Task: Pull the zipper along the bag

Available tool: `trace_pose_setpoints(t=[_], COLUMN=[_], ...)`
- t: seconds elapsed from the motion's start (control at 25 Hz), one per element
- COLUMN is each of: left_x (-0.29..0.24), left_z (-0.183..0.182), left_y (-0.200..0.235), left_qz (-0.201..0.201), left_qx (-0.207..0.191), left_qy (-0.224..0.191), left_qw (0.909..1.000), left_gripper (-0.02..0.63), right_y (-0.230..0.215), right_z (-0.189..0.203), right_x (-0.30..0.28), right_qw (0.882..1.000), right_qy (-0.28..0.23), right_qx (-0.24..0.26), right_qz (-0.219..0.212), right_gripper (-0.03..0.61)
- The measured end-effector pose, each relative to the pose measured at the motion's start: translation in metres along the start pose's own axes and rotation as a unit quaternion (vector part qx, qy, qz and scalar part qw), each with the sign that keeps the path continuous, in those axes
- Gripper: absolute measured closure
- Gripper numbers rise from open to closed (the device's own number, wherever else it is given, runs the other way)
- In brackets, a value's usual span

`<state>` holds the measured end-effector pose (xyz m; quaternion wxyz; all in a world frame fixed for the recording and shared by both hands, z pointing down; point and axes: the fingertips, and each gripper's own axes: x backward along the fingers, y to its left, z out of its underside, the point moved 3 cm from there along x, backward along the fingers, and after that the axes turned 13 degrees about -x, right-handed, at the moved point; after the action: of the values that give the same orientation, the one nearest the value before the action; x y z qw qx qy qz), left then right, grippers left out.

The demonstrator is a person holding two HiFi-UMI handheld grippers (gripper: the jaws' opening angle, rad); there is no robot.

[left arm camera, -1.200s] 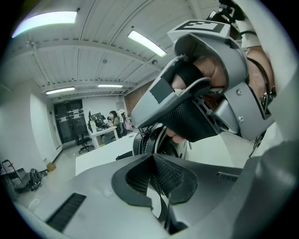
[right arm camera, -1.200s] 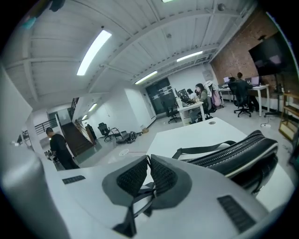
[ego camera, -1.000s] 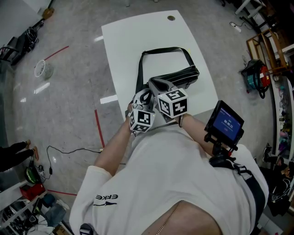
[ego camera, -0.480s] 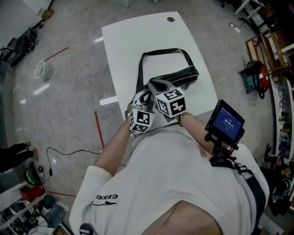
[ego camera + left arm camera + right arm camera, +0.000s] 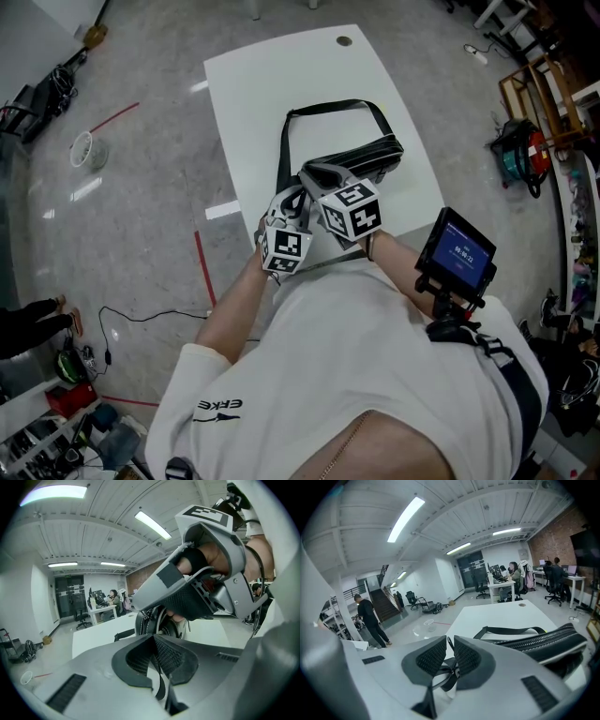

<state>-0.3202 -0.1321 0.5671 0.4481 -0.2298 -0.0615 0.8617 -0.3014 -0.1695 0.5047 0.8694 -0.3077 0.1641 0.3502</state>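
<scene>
**Two grippers closed at the near end of the bag**

Both of your grippers sit close together over the near edge of the white table [image 5: 272, 75], at the end of the black bag [image 5: 361, 157] nearest you. The bag lies across the table's near half. Its strap [image 5: 328, 105] loops out over the tabletop on the far side.

Your left gripper [image 5: 153, 639] has its pads pressed together at the tips, with a thin black strip [image 5: 161, 676] caught between them and curving down below the pads. Straight ahead of it, very close, is your right gripper with your hand inside the grip. Part of the bag shows just behind that.

Your right gripper [image 5: 450, 645] is drawn down to a very narrow gap. A thin black tab [image 5: 451, 671] stands in that gap, and black loops hang beneath the pads. I cannot tell whether this tab is the zipper's pull. To the right of the jaws the bag lies on the table, with its zipper [image 5: 548, 638] running along the top edge away from you.

Beside your right forearm a small lit screen [image 5: 457, 251] sits on its mount. Across the room a person in dark clothes [image 5: 370, 616] stands near a staircase.
</scene>
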Motion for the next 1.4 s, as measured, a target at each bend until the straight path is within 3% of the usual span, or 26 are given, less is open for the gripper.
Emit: trace_pose_setpoints(t=[0.16, 0.48, 0.8, 0.96, 1.16, 1.4], left_x=[0.006, 0.034, 0.043, 0.041, 0.025, 0.040], left_z=[0.001, -0.001, -0.034, -0.061, -0.107, -0.107], left_y=[-0.004, -0.004, -0.013, -0.032, -0.095, -0.121], left_qz=[-0.012, -0.070, -0.146, -0.174, -0.193, -0.250], left_qx=[0.004, 0.037, 0.081, 0.101, 0.085, 0.119], left_qy=[0.002, 0.009, 0.001, -0.014, -0.015, -0.002], left_qw=[0.9999, 0.9968, 0.9860, 0.9794, 0.9773, 0.9610], left_gripper=[0.611, 0.611, 0.611, 0.611, 0.611, 0.611], right_y=[0.000, 0.004, -0.029, -0.052, -0.102, -0.124], right_z=[-0.004, -0.003, 0.002, 0.008, 0.019, 0.040], right_x=[0.011, 0.036, 0.089, 0.123, 0.195, 0.233], right_qw=[1.000, 0.999, 0.998, 0.998, 0.996, 0.993], right_qy=[-0.016, -0.035, -0.046, -0.053, -0.073, -0.091], right_qx=[-0.010, -0.007, 0.037, 0.045, 0.044, 0.076], right_qz=[-0.018, -0.031, -0.001, 0.005, 0.008, 0.026], right_gripper=[0.497, 0.497, 0.499, 0.499, 0.500, 0.530])
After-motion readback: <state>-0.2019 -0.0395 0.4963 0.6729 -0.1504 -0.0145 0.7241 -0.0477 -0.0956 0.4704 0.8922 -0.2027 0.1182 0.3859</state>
